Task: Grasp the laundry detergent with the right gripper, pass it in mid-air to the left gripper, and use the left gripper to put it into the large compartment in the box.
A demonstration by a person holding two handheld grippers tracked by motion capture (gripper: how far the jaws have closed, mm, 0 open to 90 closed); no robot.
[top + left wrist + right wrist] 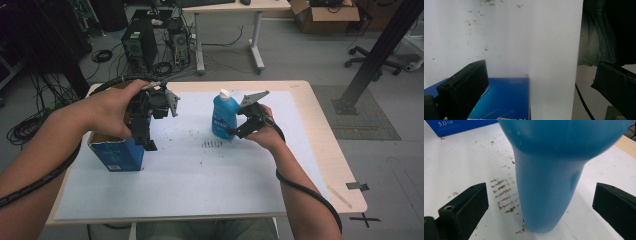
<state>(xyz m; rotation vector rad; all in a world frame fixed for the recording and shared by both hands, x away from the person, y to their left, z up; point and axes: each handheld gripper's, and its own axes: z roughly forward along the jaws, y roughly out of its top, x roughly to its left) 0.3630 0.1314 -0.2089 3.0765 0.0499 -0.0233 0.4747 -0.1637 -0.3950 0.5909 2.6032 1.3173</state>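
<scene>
My right gripper (239,128) sits low beside the blue bottle (223,116), jaws spread wide with the bottle's body standing between them but touching neither, so I judge I am lined up to close on it near its base; the bottle stands upright on the white mat (200,185), just ahead of my fingers. My left gripper (148,142) hangs over the blue box (117,154), jaws also apart and holding nothing, pointed down at its top edge; probably ready to steady it.
</scene>
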